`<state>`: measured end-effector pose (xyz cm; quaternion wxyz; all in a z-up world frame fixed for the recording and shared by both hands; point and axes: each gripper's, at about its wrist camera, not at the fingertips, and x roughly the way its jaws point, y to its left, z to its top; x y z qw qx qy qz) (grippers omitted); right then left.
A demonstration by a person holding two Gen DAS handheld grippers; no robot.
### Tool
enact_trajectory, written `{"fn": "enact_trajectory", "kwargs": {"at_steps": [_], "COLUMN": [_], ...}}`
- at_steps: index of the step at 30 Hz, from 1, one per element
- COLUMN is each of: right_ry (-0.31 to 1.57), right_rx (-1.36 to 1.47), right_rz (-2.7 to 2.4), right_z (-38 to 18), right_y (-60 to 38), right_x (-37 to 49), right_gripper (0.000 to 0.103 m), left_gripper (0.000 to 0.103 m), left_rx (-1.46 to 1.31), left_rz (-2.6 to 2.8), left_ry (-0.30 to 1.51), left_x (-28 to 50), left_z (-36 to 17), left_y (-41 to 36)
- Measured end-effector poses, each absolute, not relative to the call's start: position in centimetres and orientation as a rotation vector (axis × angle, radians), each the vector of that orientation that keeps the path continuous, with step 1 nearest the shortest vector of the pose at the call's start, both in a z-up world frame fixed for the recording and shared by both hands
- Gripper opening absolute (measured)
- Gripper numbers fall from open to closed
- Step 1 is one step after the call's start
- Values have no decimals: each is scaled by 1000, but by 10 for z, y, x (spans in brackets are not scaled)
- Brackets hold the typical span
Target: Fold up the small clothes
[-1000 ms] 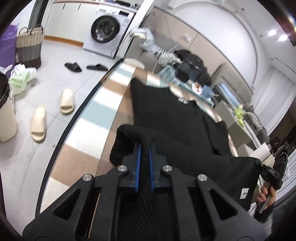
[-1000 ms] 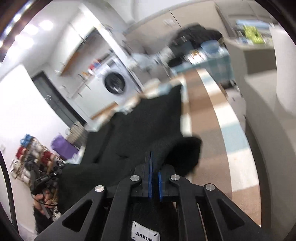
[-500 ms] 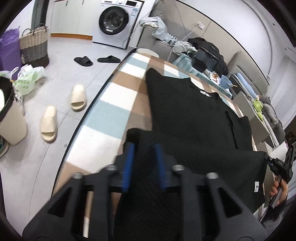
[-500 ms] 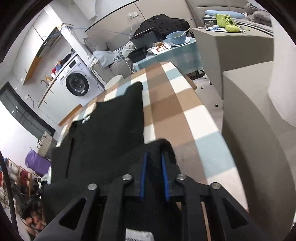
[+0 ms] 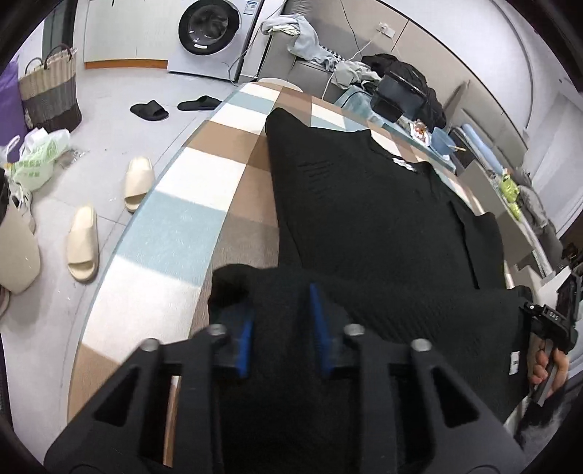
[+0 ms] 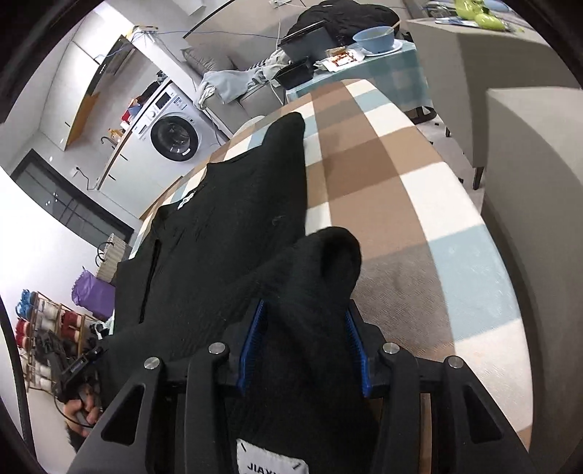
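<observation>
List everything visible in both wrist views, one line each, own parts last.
garment: 1, black knit, spread on the table, near edge folded over, fabric between both grippers' pads
table cover: 1, brown, white and pale blue checks
washing machine: 1, white, far wall
slides: 2 cream, floor left of table
sandals: 2 black, floor near washer
basket: 1, woven beige and dark, floor
bowl: 1, blue, far side table
left gripper: black, blue pads, jaws closing
right gripper: black, blue pads, jaws opening
hand: 1, holding the right gripper's handle
</observation>
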<state>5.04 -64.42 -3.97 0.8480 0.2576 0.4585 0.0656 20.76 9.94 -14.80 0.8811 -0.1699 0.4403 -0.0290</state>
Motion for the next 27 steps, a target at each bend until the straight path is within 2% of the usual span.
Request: {"fn": "enact_trajectory", "kwargs": {"at_steps": [2,5,18,21,22,23,24,25,26,27], "right_ry": [967,974,1018,999,996,990,978,959,935,921], "right_rx": [508,477,445,450,448,448,450,453,460,460], "right_rz": [148,168,186,122,109,111,119,129,140,146], "right_z": [-39,-33,-21,-15,-13,-9,-6,-2,2,5], "right_y": [-636,-628,-607,-613,-615,-616,-617,-619,-621,-623], "right_x": [49,39,-15,-13,-13,-16,-21,-26,-34,-42], "right_gripper": [23,14,13,17,20,25,29,39,46,48], "left_gripper": [13,11,10,25,33,43,48,56,62,63], "left_rx": [-346,-313,-207,-203,-209,-215,-218,-224,-228,-231], "left_rz": [-59,-55,-93,-75,-71,-65,-60,-54,-50,-46], "left_ry": [923,920,916,895,873,845,823,800,784,772], "left_x": [213,216,188,177,171,164,157,149,140,131], "left_z": [-150,-149,-139,-126,-119,-110,-103,-96,-88,-83], "left_y": [97,96,97,99,101,104,107,110,113,117]}}
